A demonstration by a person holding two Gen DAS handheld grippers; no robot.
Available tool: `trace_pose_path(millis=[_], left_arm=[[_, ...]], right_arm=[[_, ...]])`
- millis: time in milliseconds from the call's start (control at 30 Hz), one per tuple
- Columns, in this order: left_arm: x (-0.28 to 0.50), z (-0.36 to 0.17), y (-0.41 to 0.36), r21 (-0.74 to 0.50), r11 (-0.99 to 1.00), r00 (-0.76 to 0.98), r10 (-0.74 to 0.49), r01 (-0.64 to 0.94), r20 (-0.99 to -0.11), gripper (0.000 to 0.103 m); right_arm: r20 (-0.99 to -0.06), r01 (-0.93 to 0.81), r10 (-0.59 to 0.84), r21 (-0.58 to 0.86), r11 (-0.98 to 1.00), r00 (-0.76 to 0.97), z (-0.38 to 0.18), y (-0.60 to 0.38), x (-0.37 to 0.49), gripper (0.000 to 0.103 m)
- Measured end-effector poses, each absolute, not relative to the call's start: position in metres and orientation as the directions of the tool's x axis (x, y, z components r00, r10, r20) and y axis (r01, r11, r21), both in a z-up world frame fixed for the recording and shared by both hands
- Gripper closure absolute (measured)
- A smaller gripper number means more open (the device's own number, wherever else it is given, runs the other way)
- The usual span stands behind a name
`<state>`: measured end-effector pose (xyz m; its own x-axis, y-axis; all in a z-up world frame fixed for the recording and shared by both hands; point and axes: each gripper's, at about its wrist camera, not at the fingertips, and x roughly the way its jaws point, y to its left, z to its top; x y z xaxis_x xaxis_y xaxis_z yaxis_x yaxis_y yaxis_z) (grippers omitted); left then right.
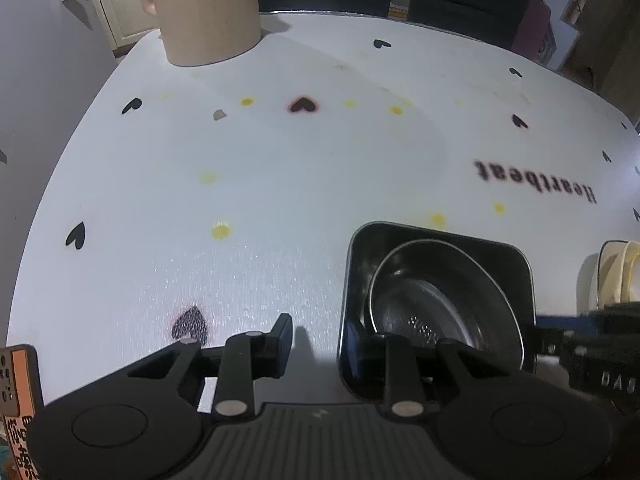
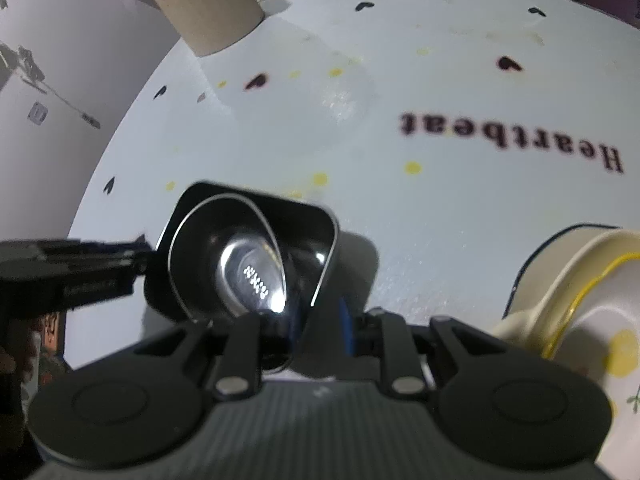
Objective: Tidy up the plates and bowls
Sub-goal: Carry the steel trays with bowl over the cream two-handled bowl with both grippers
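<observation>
Left claw [image 1: 316, 340] gaping astride the dark square dish's [image 1: 436, 304] wall, right claw [image 2: 320, 320] likewise spread at its rim: the nested steel bowl [image 2: 232, 264] may slide out if tilted.

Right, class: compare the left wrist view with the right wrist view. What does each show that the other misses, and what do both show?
Only the left wrist view shows the orange-labelled object at its lower left edge. Only the right wrist view shows the inside of the cream dish, with its yellow line and dot. Both show the square black dish holding the round steel bowl, the tan cylinder and the white heart-patterned tablecloth printed "Heartbeat".
</observation>
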<state>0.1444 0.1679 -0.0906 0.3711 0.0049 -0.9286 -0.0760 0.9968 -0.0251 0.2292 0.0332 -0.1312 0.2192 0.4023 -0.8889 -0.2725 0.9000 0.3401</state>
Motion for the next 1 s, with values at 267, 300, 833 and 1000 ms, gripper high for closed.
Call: trace_pose_path(millis=[267,300,833,1000], left_arm=[[0.146,-0.092,0.167,-0.061,0.996,0.366,-0.035,-0.058,-0.93,0.073],[0.146,-0.093,0.167,-0.064,0.996,0.365,-0.038,-0.061,-0.93,0.073],[0.15,-0.09,0.167,-0.139,0.988,0.377,-0.105,-0.064,-0.92,0.101],[0.15,-0.092,0.168,-0.14,0.987,0.387,-0.1,-0.075,-0.917,0.1]], right_arm=[[-0.878,-0.28,0.405,0.334,0.9,0.256,-0.132,0.033,0.234,0.094],[-0.878,-0.272,0.404,0.335,0.902,0.259,-0.129,0.032,0.234,0.094],[-0.865,-0.218,0.418,0.367,0.904,0.277,-0.13,0.022,0.239,0.094],[-0.869,-0.236,0.413,0.356,0.904,0.273,-0.127,0.021,0.235,0.094]])
